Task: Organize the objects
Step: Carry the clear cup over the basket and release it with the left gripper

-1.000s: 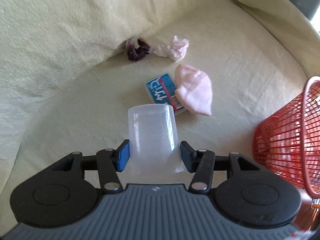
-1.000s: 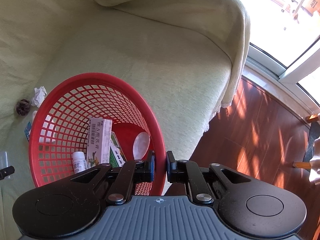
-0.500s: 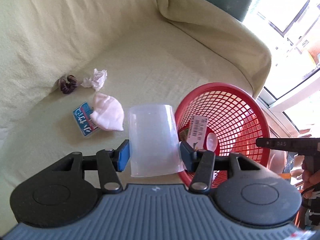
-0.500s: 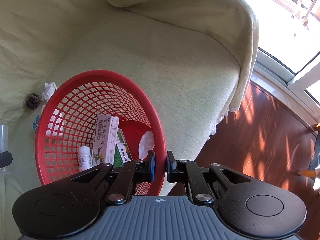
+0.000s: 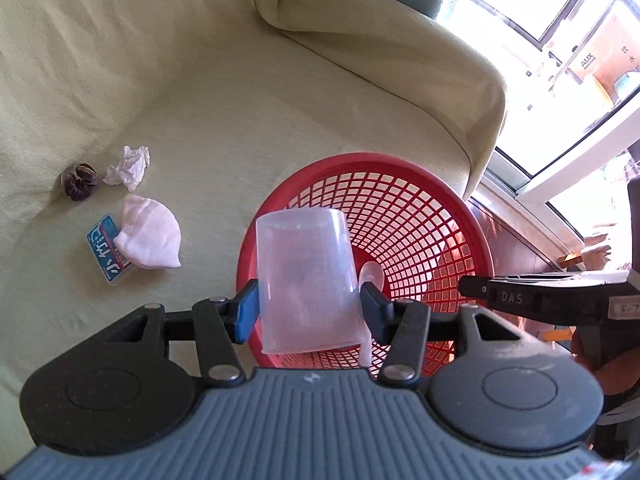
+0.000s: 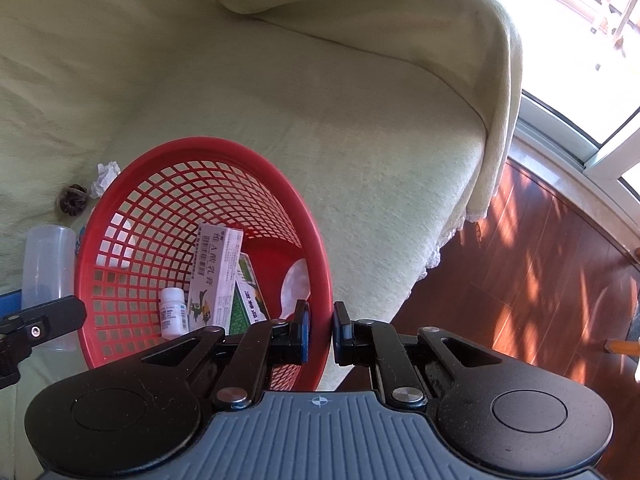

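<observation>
Left wrist view: my left gripper (image 5: 308,312) grips the clear plastic cup (image 5: 306,280), held over the near rim of the red basket (image 5: 452,216). My right gripper (image 6: 320,330) pinches that basket's rim to steady it. Next, I judge, centre the cup over the opening and release. Basket sits on a pale green sofa (image 5: 240,100), near its window-side edge

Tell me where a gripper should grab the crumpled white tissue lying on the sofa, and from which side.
Judging by its shape, pinch the crumpled white tissue across its raised middle wad, coming straight down from above. It lies loose on the sofa cover, apart from the dark scrunchie beside it, so the fingers have room either side.
</observation>
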`<state>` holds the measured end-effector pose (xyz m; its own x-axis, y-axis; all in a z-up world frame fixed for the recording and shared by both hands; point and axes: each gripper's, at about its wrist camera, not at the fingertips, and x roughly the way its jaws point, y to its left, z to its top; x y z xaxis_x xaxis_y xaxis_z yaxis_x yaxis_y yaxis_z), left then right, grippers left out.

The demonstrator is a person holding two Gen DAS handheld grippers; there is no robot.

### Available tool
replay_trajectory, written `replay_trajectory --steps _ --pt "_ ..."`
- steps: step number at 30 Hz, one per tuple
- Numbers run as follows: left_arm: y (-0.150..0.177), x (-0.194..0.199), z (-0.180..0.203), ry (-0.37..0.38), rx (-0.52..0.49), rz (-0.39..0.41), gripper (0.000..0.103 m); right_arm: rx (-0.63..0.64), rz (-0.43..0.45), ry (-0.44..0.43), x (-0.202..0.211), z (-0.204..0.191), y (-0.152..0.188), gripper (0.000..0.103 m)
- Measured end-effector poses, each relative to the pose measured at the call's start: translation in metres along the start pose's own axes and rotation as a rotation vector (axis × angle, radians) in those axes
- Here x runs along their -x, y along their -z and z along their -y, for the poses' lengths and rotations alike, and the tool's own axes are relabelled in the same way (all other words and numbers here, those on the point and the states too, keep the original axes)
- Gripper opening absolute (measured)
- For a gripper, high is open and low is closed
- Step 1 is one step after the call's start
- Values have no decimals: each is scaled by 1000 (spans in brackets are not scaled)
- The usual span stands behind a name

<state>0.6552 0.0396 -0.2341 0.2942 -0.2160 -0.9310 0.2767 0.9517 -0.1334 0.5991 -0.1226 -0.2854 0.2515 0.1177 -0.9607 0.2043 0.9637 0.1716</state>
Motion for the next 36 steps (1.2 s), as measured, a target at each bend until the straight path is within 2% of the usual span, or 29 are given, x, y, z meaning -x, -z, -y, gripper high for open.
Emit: replay_trajectory --steps 16,34,36 --pt "-7 -35 33 -15 -37 -46 49 4 2 -15 2 -1 3 8" --pt "-6 -65 41 -47 -42 -108 49 0 0 -16 1 0 3 8" --pt "-7 -66 42 -41 -47 -109 47 0 0 -16 1 0 2 8"
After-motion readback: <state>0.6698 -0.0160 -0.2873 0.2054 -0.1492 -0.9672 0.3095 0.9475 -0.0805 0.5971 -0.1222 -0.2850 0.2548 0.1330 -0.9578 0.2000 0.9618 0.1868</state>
